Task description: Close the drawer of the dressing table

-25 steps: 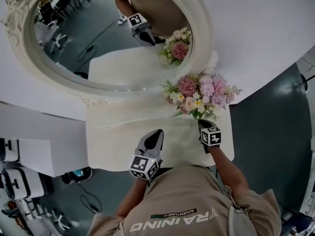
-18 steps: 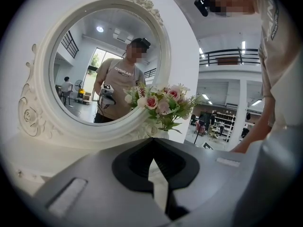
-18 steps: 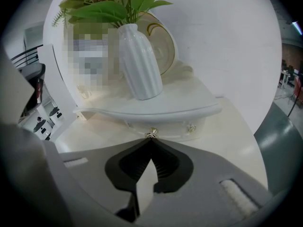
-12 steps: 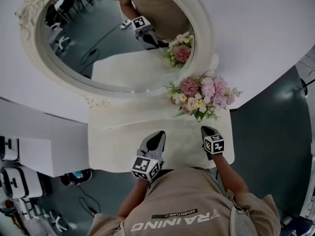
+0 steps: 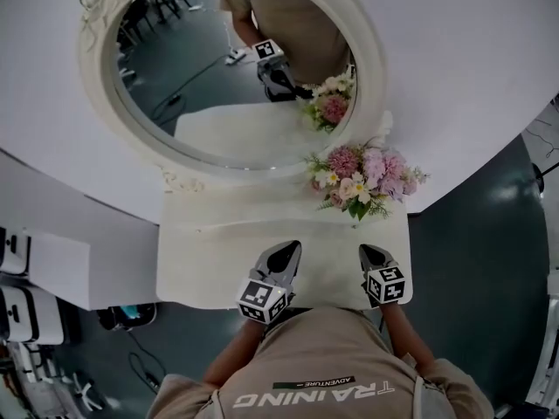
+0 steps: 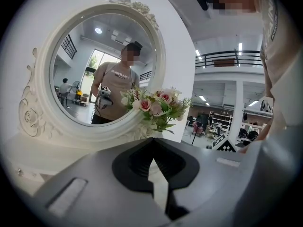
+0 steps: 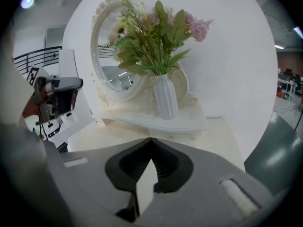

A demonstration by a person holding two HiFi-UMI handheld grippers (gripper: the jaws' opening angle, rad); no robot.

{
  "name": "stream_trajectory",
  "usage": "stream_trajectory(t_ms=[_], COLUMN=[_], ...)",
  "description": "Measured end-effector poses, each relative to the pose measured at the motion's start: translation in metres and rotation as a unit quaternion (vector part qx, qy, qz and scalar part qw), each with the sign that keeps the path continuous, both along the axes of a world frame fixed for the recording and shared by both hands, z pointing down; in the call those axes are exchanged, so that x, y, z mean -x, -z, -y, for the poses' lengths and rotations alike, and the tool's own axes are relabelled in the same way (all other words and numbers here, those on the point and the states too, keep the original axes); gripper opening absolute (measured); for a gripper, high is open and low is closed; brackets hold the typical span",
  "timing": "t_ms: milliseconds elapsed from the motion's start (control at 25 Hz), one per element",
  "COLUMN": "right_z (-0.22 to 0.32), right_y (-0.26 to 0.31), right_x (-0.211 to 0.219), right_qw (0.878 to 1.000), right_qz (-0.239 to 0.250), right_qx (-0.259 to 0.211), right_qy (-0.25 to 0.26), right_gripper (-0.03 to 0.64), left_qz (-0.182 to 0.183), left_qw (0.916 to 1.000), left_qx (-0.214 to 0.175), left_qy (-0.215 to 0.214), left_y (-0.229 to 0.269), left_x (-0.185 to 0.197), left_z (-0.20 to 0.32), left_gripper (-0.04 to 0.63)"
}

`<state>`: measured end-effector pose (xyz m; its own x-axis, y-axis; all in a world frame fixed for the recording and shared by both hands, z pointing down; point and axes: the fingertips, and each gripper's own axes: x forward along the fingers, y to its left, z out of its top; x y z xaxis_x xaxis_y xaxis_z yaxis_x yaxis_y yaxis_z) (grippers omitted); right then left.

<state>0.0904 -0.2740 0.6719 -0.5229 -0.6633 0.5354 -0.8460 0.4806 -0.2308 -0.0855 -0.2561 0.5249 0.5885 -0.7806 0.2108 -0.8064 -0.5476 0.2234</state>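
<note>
The white dressing table (image 5: 201, 260) lies below me with its oval mirror (image 5: 227, 77) at the back. No drawer front shows in the head view; my body covers the table's front edge. My left gripper (image 5: 286, 250) hovers over the front middle of the top with its jaws shut and empty. My right gripper (image 5: 371, 251) is a little to its right, also shut and empty. In the left gripper view the left gripper (image 6: 152, 141) points at the mirror. The right gripper (image 7: 151, 140) points at the vase (image 7: 165, 98) on the raised shelf (image 7: 156, 119).
A bouquet of pink flowers (image 5: 362, 177) in a white vase stands at the back right of the table. White furniture (image 5: 44, 273) stands to the left, with cables on the dark floor (image 5: 472, 234). The mirror reflects the person and a gripper.
The right gripper has drawn back from the flowers toward the table's front edge. The left gripper has barely shifted. The head view has shifted, showing more of the mirror.
</note>
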Motion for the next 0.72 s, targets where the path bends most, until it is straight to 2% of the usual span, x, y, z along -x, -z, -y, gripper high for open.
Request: stream_trajectory(t_ms=[160,360,600,720], right_z=[-0.004,-0.011,-0.017,-0.018], right_y=[0.044,0.103,0.165,0.186], right_x=[0.013,0.034,0.045,0.050], right_qw=[0.997,0.983,0.968,0.962], right_qz=[-0.017,-0.044,-0.038,-0.042], right_qx=[-0.063,-0.150,-0.220,-0.244], right_qy=[0.037,0.093,0.112,0.119], right_gripper=[0.003,0.003,0.003,0.003], left_qz=[-0.004,-0.005,-0.030,-0.031], left_qw=[0.9999,0.9998,0.9987,0.9977], left_qx=[0.003,-0.005,-0.035,-0.055], left_qy=[-0.012,-0.021,-0.023,-0.025], left_y=[0.000,0.008,0.044,0.061], left_x=[-0.007,-0.009,-0.008,-0.007], left_z=[-0.003,0.002,0.003,0.003], left_gripper=[0.015,0.015,0.015,0.015])
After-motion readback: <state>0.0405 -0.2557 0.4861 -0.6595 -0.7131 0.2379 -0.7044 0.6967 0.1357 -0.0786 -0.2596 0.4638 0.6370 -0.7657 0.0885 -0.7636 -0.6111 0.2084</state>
